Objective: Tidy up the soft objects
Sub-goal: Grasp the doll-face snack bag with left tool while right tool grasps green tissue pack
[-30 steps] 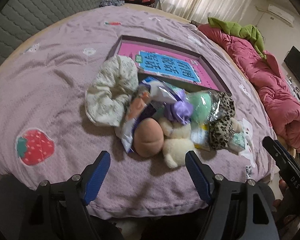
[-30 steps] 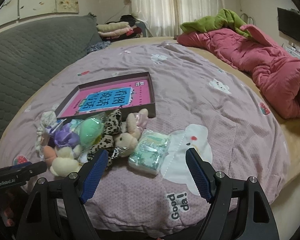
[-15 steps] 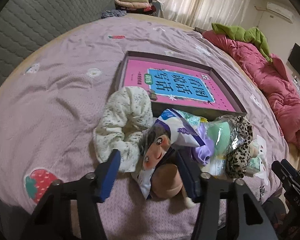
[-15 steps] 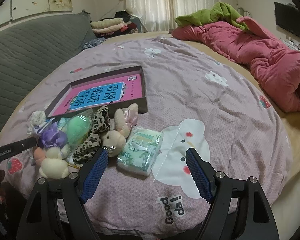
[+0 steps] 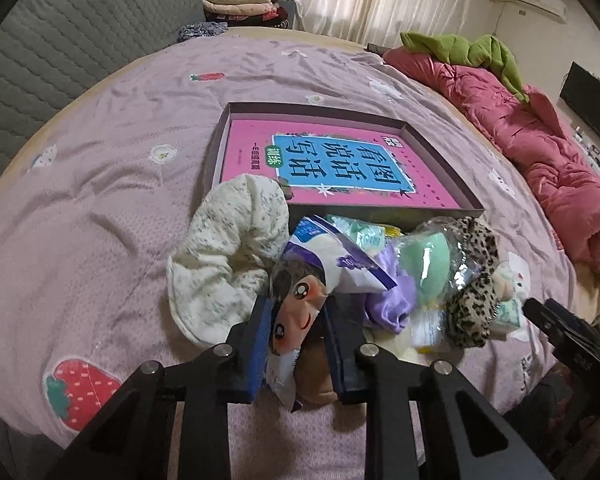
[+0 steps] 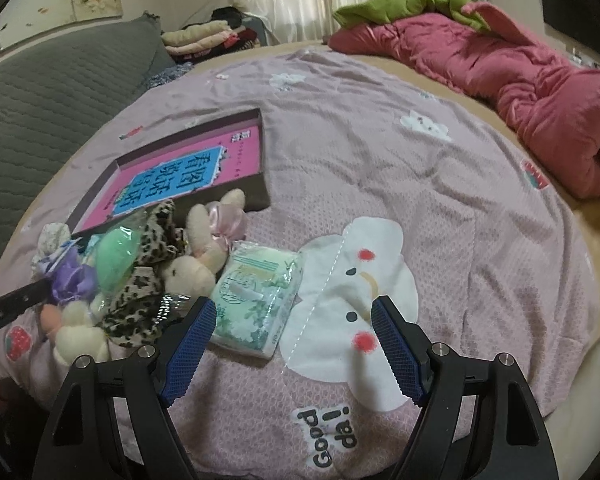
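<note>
A pile of soft things lies on the lilac bedspread in front of a shallow box [image 5: 320,110] that holds a pink book. My left gripper [image 5: 298,344] has its jaws closing, and the blue pads press both sides of a plastic packet with a cartoon face [image 5: 300,312]. A peach plush [image 5: 320,380] lies under it. Beside it are a white floral cloth ring [image 5: 224,264], a purple scrunchie [image 5: 392,300], a bagged green sponge [image 5: 424,264] and a leopard cloth [image 5: 472,280]. My right gripper [image 6: 292,350] stands open just short of a green tissue pack [image 6: 256,300], near a beige plush bunny [image 6: 196,256].
A pink duvet [image 6: 520,64] with a green blanket [image 6: 412,4] is heaped at the far right of the bed. A grey quilted headboard [image 5: 60,40] runs along the left, and folded clothes [image 5: 240,0] are stacked behind it. The bed's near edge is just below both grippers.
My left gripper pushed forward into the pile and its jaws narrowed from wide open onto the cartoon-face packet. My right gripper came lower and closer to the tissue pack, still open.
</note>
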